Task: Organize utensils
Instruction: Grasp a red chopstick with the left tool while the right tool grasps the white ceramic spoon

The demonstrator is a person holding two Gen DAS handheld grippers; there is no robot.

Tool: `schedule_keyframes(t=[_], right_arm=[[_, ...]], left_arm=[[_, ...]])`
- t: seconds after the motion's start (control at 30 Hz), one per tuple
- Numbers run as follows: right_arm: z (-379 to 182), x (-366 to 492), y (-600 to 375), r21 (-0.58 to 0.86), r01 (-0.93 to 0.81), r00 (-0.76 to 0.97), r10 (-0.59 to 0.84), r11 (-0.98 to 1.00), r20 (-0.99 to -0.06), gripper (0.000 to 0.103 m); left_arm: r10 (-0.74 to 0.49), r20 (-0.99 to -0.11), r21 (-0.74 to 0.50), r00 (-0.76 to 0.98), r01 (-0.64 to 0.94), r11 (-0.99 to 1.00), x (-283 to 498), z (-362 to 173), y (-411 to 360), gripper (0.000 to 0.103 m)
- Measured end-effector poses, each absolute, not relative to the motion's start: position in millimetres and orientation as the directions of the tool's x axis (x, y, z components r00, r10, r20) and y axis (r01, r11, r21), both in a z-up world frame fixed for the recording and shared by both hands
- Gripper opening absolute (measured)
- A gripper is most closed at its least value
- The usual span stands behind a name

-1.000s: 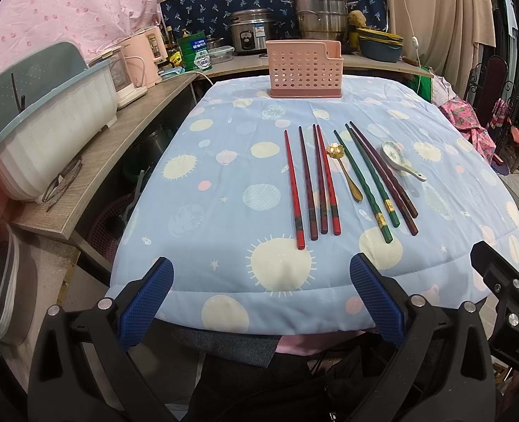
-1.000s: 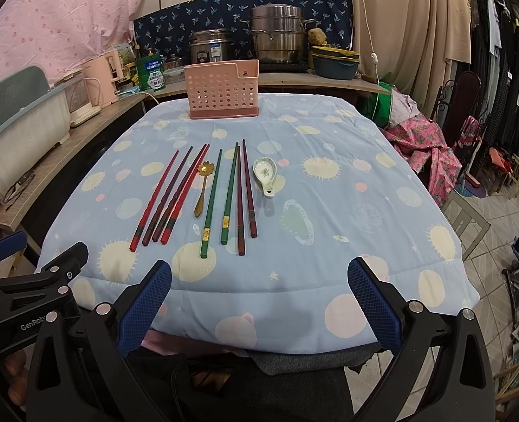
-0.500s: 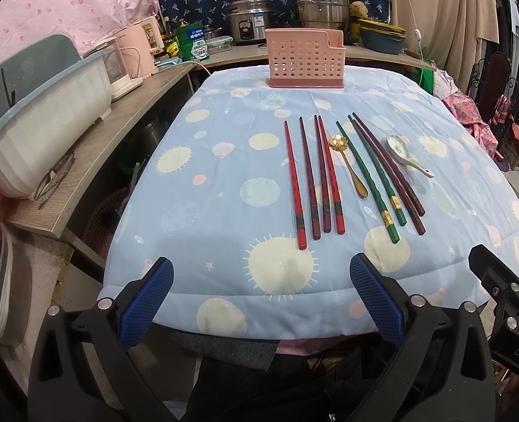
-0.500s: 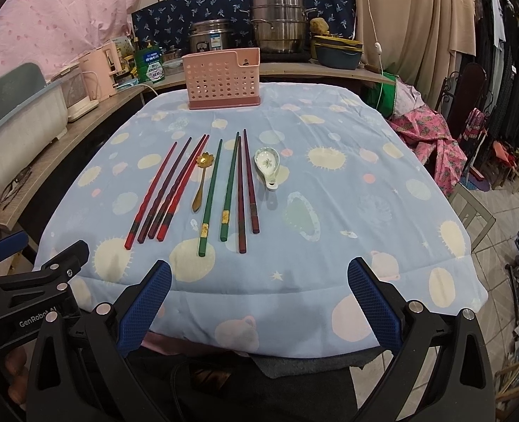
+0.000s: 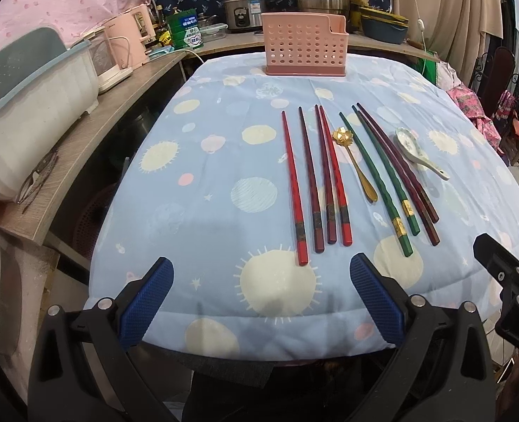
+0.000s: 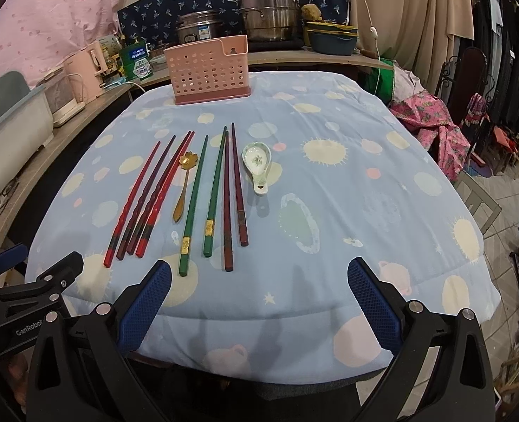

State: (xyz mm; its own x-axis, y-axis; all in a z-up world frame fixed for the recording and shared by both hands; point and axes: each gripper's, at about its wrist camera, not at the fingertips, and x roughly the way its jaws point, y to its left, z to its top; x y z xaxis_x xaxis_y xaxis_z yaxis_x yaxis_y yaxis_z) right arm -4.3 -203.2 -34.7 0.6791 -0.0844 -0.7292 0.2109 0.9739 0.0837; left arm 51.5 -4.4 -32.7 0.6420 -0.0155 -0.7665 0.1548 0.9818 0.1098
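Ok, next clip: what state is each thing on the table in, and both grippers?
pink utensil holder: upright at the far edge, nothing visible inside.
red chopsticks: four, flat on the cloth, side by side.
gold spoon: flat, bowl toward the holder.
green chopsticks: two, flat.
dark maroon chopsticks: two, flat.
ceramic spoon: flat, bowl up.
left gripper: jaws open, holding nothing.
right gripper: jaws open, holding nothing.

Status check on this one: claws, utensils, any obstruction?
Left claw and right claw open, empty, at near table edge. Chopsticks and spoons on cloth, pink holder behind. Nothing in the way.
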Motion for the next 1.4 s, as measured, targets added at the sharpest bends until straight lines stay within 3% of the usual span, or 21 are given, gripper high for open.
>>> schedule_keyframes(t=[0.57,0.73,0.9,1.03,1.2,1.3,1.4], right_arm=[[-47.7,34.4,-220.2,0.106,0.240,0.676,-0.088,0.965,-0.731,0.096],[-48.9,43.9,-224.5,0.118,0.250,0.678,-0.087,0.961,-0.730,0.092],[-50.3,61.0,-236.2,0.176,0.258,0.677,-0.048,0.950,-0.735,0.073],[-49.0,77.0,-244.9,0.213,0.262,0.689,-0.028,0.941,-0.724,0.061],[-54.0,101.6,-252.9,0.261,0.258,0.691,0.011,0.930,-0.723,0.031],[-62.8,112.2,-255.6,0.283,0.261,0.677,0.034,0.923,-0.735,0.019],[-70.8,118.3,-254.4,0.301,0.254,0.662,0.062,0.919,-0.747,0.015]], left_arm=[[-0.039,-0.804,0.035,0.593,0.113,0.993,103.3,-62.0,14.4,0.096],[-0.056,-0.816,0.031,0.576,0.140,0.990,113.4,-70.5,5.2,0.089],[-0.074,-0.831,0.009,0.551,0.146,0.989,121.1,-78.0,6.0,0.076],[-0.083,-0.833,0.002,0.548,0.153,0.988,123.4,-79.5,7.1,0.072],[-0.100,-0.831,-0.010,0.548,0.166,0.986,122.5,-79.0,6.1,0.064],[-0.111,-0.830,-0.016,0.547,0.175,0.984,122.3,-78.6,5.6,0.060],[-0.113,-0.828,-0.016,0.549,0.179,0.984,121.1,-79.2,4.7,0.060]])
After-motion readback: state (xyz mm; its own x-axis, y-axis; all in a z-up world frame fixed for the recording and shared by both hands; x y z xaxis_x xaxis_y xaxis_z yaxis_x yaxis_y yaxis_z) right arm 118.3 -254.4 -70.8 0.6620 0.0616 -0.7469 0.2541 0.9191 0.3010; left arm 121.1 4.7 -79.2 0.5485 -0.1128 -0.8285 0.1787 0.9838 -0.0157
